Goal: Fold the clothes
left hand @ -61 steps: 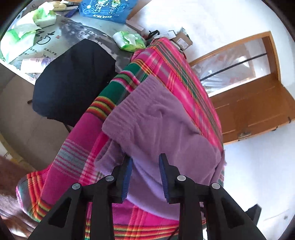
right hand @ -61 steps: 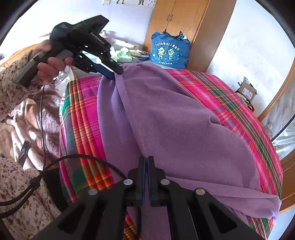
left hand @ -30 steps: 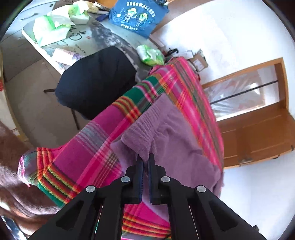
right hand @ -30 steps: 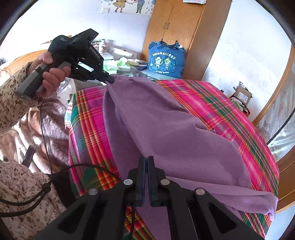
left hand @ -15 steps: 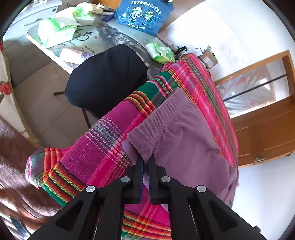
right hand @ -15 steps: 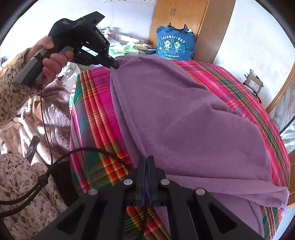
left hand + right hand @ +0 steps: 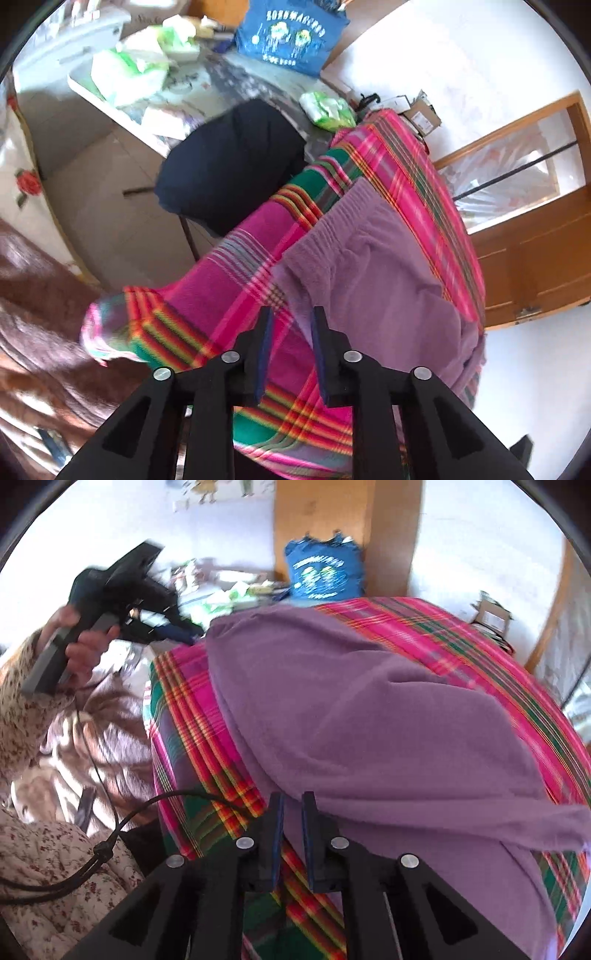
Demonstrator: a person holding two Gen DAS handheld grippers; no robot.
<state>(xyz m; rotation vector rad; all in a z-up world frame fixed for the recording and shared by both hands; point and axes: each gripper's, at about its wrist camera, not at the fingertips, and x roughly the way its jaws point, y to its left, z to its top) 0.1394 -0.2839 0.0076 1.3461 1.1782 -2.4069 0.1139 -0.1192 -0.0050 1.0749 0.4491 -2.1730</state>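
Lying freed now, purple garment (image 7: 369,716), both tongs parted.

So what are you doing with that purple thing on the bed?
A person is folding a purple garment spread over a bright plaid blanket. They carry a hand-held gripper in each hand. The left hand-held gripper is open at the garment's near edge, gripping nothing. The right hand-held gripper is also slightly open at the other edge. The garment lies loose and rumpled on the blanket, held by neither one.
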